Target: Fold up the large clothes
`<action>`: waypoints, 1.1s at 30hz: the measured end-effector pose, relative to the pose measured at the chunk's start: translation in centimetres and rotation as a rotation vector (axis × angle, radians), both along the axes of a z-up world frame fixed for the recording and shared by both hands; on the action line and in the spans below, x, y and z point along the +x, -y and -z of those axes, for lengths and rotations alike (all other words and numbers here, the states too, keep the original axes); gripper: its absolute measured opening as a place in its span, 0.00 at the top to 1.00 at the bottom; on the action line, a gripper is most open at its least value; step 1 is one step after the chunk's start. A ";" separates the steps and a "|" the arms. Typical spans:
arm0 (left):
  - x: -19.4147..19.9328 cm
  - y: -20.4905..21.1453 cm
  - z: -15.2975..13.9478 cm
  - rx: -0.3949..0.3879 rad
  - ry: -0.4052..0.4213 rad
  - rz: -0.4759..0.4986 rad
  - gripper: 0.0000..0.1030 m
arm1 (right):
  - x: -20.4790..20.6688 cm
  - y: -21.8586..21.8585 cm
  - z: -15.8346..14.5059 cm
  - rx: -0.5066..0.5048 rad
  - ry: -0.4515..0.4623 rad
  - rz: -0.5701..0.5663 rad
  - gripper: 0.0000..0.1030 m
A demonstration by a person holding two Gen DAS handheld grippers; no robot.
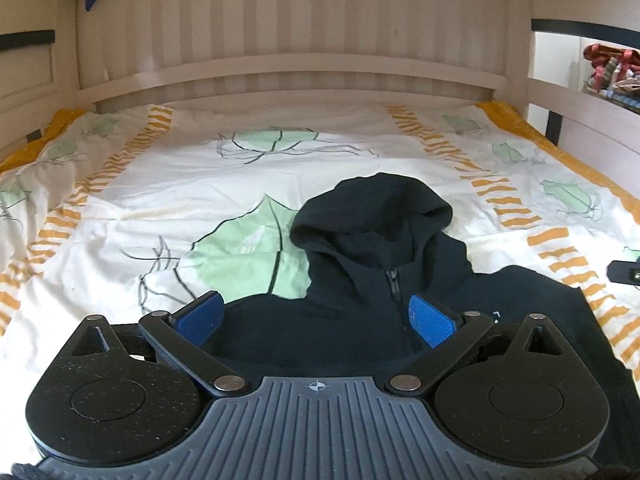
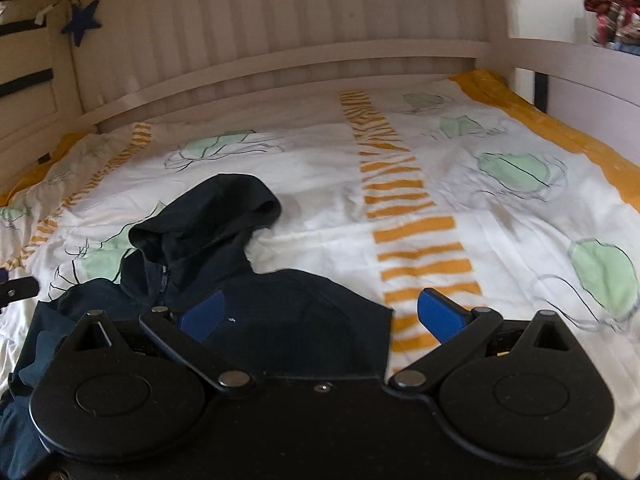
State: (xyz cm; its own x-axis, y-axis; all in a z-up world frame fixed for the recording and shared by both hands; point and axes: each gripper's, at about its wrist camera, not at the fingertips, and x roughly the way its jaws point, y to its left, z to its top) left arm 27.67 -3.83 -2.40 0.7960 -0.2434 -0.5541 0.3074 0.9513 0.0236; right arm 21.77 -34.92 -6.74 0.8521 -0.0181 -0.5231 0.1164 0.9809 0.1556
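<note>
Dark hoodie point(image 1: 384, 280) lies zipper-up on the leaf-print bedspread point(image 1: 160, 200), hood point(image 2: 216, 212) toward the headboard point(image 1: 304, 40). Left gripper point(image 1: 316, 320) hangs over its chest, fingers spread wide, holding nothing. Right gripper point(image 2: 320, 316) likewise wide and empty — straddling the hoodie's right edge.

The hoodie's point(image 1: 360, 280) lower body is hidden behind both grippers' housings.

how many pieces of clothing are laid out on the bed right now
1. A dark navy zip hoodie lies flat on the leaf-print bedsheet, hood pointing toward the headboard, under both open grippers. Its lower part is hidden behind the grippers, so anything beneath cannot be ruled out.
</note>
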 end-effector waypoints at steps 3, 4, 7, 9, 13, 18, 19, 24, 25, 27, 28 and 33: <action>1.1 0.7 0.1 0.009 -0.014 0.014 0.04 | 1.3 -0.7 0.1 -0.009 -0.007 -0.019 0.01; 1.5 0.8 0.2 0.014 -0.017 0.019 0.08 | 1.8 -0.9 0.2 -0.010 -0.012 -0.026 0.01; 2.5 1.4 0.7 0.033 -0.030 0.029 0.08 | 2.9 -1.5 0.7 -0.009 -0.028 -0.044 0.01; 3.2 1.8 1.3 0.044 -0.033 0.029 0.08 | 3.6 -1.7 1.1 -0.009 -0.042 -0.058 0.01; 4.8 2.3 2.2 0.062 -0.041 0.035 0.08 | 4.9 -2.2 1.7 -0.021 -0.057 -0.077 0.01; 7.4 3.1 3.5 0.106 -0.038 0.043 0.08 | 7.3 -2.5 2.3 -0.029 -0.075 -0.100 0.01; 8.0 3.1 3.7 0.115 -0.035 0.038 0.08 | 7.9 -2.6 2.4 -0.031 -0.076 -0.105 0.01; 11.9 3.3 4.3 0.148 -0.030 0.014 0.08 | 11.2 -3.2 2.8 -0.033 -0.087 -0.128 0.01; 12.6 3.4 4.4 0.156 -0.029 0.010 0.08 | 12.0 -3.3 2.9 -0.031 -0.088 -0.131 0.01; 14.0 3.5 4.6 0.166 -0.029 0.003 0.08 | 13.6 -3.5 3.0 -0.027 -0.088 -0.136 0.01; 14.8 3.6 4.7 0.171 -0.033 -0.001 0.08 | 14.3 -3.5 3.1 -0.025 -0.087 -0.139 0.01; 17.8 4.3 6.4 0.245 -0.071 -0.001 0.08 | 18.2 -3.6 3.9 -0.033 -0.083 -0.130 0.01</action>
